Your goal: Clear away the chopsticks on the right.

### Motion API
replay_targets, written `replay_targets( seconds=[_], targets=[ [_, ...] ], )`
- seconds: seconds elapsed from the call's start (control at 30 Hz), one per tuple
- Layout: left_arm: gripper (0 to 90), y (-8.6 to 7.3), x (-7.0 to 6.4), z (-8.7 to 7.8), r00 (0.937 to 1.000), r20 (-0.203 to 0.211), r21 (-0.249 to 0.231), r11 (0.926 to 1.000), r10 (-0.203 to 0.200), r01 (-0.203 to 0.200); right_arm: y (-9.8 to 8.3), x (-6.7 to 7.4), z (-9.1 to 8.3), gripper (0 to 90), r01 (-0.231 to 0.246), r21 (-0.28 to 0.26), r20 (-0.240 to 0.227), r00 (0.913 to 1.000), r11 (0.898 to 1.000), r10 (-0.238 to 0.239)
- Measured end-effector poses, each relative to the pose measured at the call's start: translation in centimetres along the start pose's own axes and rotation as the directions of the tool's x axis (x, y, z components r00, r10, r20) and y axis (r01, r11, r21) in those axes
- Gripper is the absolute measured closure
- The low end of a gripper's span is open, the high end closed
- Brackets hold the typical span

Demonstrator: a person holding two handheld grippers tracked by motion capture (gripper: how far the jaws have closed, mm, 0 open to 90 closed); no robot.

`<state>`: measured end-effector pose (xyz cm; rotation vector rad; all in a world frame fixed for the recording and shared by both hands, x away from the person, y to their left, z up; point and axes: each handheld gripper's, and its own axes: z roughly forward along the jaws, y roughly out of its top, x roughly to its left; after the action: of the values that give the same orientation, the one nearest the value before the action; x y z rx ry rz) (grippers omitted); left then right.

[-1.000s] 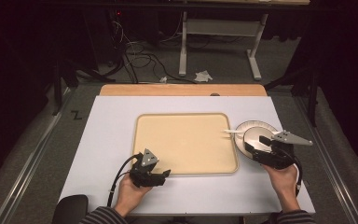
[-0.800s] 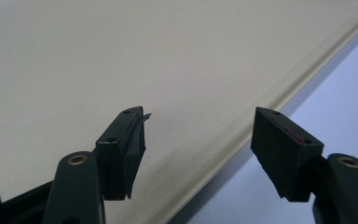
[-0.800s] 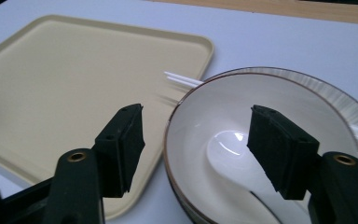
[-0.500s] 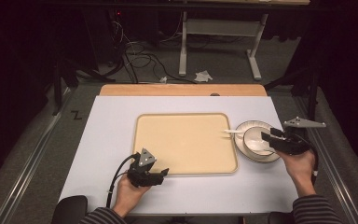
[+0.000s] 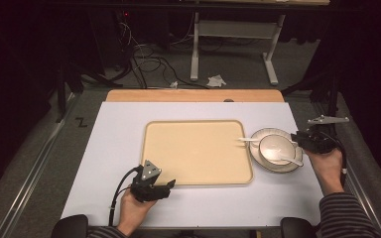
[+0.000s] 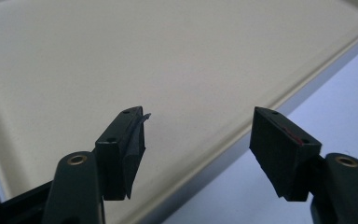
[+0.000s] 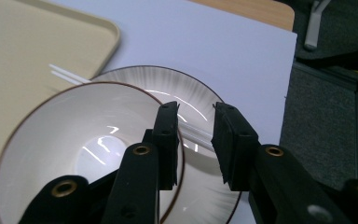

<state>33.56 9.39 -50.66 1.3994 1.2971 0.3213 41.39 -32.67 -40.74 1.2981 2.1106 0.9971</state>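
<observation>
A beige tray (image 5: 198, 122) lies mid-table, and a white bowl (image 5: 275, 148) stands on a brown-rimmed plate (image 5: 273, 169) right of it. A white utensil (image 5: 245, 140) lies across the plate, prongs over the tray's edge. My right gripper (image 5: 297, 140) hovers at the plate's right side. Its jaws have just been closing and stand narrowly open (image 7: 196, 109), with the bowl's (image 7: 74, 140) rim by the left jaw and the utensil's handle (image 7: 196, 134) seen through the gap, not pinched. My left gripper (image 5: 171, 184) rests open at the tray's front edge (image 6: 261, 121), nothing between its tips (image 6: 199, 113).
A white sheet (image 5: 119, 148) covers the table, with a wooden strip (image 5: 193, 95) along the back. Beyond it lies dark floor with cables (image 5: 144, 62), a desk frame (image 5: 194, 49) and crumpled paper (image 5: 216, 80). Grey floor (image 7: 326, 107) drops off right of the table.
My right gripper has moved right and away, from over the plate's front right to its right edge, and its jaws have narrowed. The left gripper has stayed put.
</observation>
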Motion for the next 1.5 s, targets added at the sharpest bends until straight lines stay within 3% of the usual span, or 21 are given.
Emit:
replay_targets(
  seconds=[0.23,0.47,0.67,0.77,1.0,1.1,1.5],
  targets=[
    [35.7,0.1,0.1,-0.5,0.9998,-0.01,-0.02,0.9996,-0.018,0.017,0.9,-2.2,0.2,74.5,0.018,0.041,0.073,0.9971,0.999,-0.021],
    [35.5,0.0,0.3,-1.4,0.9989,-0.039,-0.038,0.999,-0.026,0.024,0.9,-4.2,1.6,73.0,0.019,0.117,0.076,0.9967,0.993,-0.028],
    [35.4,-0.1,0.6,-2.3,0.9959,-0.076,-0.066,0.9969,-0.048,0.043,0.6,-6.4,3.2,71.6,-0.015,0.165,0.06,0.9982,0.986,0.005],
    [35.4,-0.2,0.9,-2.6,0.9937,-0.098,-0.074,0.9961,-0.055,0.048,0.6,-7.0,4.0,70.5,-0.01,0.186,0.045,0.999,0.983,0.002],
    [35.4,-0.3,1.1,-3.0,0.9909,-0.123,-0.081,0.9957,-0.055,0.045,0.7,-7.2,5.5,68.0,0.029,0.228,0.047,0.9981,0.973,-0.041],
    [35.4,-0.1,1.2,-3.1,0.9896,-0.123,-0.097,0.9934,-0.073,0.062,0.7,-7.2,6.0,67.9,0.048,0.243,0.051,0.9968,0.969,-0.062],
    [35.4,-0.2,1.1,-3.1,0.9905,-0.123,-0.093,0.9944,-0.061,0.05,0.5,-7.1,7.3,68.3,0.061,0.302,0.053,0.9953,0.951,-0.081]
  ],
)
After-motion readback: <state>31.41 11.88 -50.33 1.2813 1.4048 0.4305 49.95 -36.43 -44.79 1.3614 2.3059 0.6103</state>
